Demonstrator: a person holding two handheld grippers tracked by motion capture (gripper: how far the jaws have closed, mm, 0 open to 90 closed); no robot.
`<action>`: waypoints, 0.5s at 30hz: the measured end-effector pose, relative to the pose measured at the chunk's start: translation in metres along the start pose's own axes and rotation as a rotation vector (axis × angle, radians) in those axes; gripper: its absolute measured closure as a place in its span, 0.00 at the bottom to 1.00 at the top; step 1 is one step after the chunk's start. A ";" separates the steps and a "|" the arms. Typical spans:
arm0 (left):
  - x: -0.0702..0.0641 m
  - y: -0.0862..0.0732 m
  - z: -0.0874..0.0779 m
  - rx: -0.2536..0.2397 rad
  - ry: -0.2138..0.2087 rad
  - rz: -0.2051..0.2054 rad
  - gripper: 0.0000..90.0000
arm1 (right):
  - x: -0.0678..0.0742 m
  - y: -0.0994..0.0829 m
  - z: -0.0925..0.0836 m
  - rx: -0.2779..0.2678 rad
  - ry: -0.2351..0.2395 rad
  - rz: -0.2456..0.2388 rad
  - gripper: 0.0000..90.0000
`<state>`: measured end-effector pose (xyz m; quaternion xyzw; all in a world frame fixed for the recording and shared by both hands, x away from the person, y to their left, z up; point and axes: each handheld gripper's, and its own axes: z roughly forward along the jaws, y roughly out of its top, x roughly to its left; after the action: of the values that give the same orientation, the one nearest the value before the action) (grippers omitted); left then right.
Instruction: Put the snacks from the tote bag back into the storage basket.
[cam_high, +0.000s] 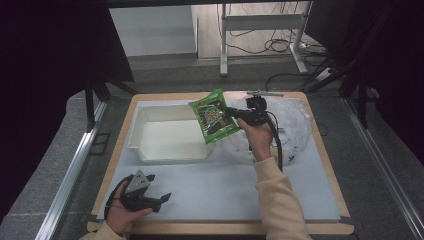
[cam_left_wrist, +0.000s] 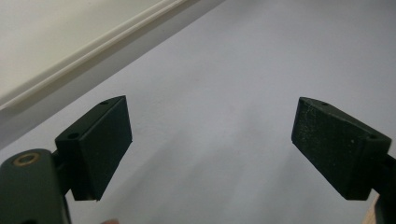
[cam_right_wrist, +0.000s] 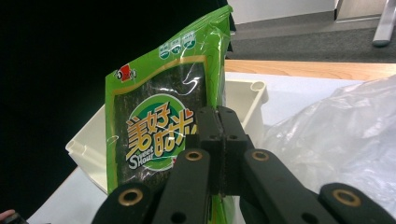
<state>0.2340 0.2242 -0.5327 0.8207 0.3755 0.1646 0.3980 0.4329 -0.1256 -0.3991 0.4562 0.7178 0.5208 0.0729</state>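
From above, the right gripper (cam_high: 231, 112) clamps a flat green foil snack packet (cam_high: 213, 116), hanging above the white plastic bin's (cam_high: 145, 135) right end. The left gripper (cam_high: 159, 192) rests low on the desk (cam_high: 220, 190). Left gripper view: fingers (cam_left_wrist: 95, 144) spread wide (nothing between). Right gripper view: fingers (cam_right_wrist: 219, 135) pinch the packet (cam_right_wrist: 159, 116), crumpled clear plastic bag (cam_right_wrist: 336, 135) beside.

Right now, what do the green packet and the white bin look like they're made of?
Green packet: looks like thin plastic film, glossy; light glints off its creased front.
White bin: probably rigid moulded plastic, smooth with a slight sheen; it has a rolled rim and straight, stiff walls.
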 end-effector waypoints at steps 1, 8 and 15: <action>0.000 0.000 0.000 -0.002 0.000 -0.001 0.14 | 0.001 0.000 0.002 0.000 0.002 0.001 1.00; 0.000 0.000 0.000 0.000 0.000 0.002 0.14 | 0.009 0.001 0.013 0.007 0.015 -0.001 1.00; 0.001 0.000 0.000 0.002 0.000 0.001 0.14 | 0.014 0.003 0.021 0.013 0.025 0.000 1.00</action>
<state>0.2343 0.2249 -0.5329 0.8214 0.3750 0.1646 0.3970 0.4388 -0.1012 -0.4010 0.4501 0.7221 0.5217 0.0611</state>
